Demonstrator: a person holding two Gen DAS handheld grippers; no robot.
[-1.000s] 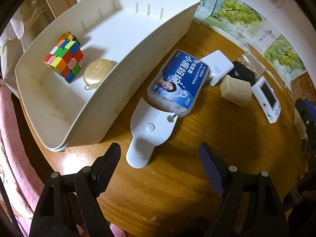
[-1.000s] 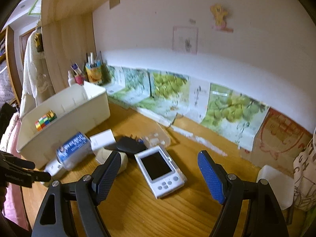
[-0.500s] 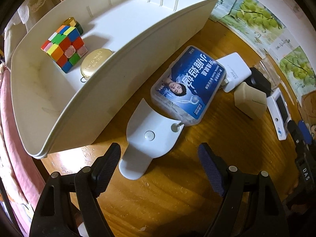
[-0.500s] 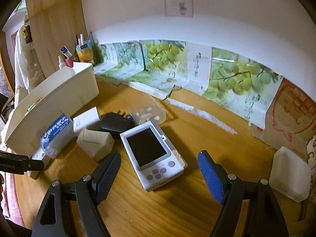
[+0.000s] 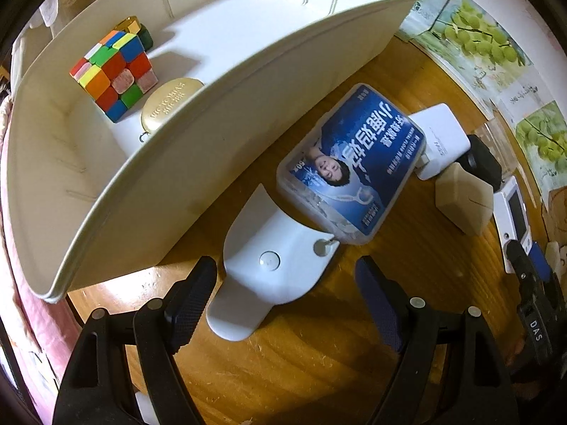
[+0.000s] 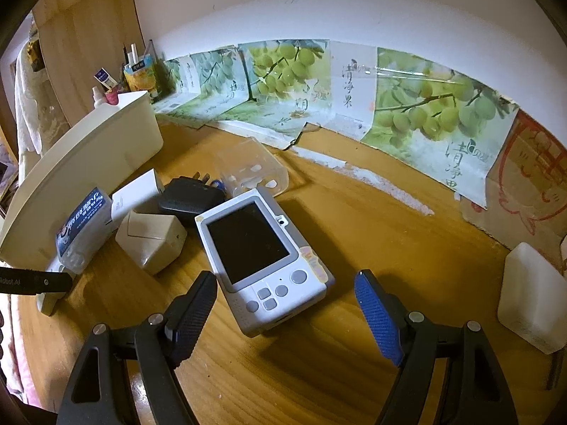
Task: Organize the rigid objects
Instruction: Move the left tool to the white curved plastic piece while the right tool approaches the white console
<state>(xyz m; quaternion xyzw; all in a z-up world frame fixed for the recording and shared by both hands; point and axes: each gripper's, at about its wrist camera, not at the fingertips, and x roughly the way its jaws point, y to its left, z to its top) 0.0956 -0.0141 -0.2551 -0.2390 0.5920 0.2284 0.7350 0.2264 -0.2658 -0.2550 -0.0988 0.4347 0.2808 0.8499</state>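
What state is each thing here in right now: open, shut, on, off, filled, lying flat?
Left gripper: open, over the white scoop, holding nothing.
Right gripper: open, over the handheld console, holding nothing.
White scoop: flat on the table, untouched.
Handheld console: face up, screen dark.
Bin: open-topped, partly filled.
Cube: in the bin, scrambled.
Blue box: lid shut, label up.

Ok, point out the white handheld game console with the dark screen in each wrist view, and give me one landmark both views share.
Left wrist view: the white handheld game console lies at the far right edge, past the beige block.
Right wrist view: it fills the centre, lying flat on the wooden table, just ahead of the open right hand-held gripper.
Shared landmark: the blue-labelled clear plastic box beside the white bin.
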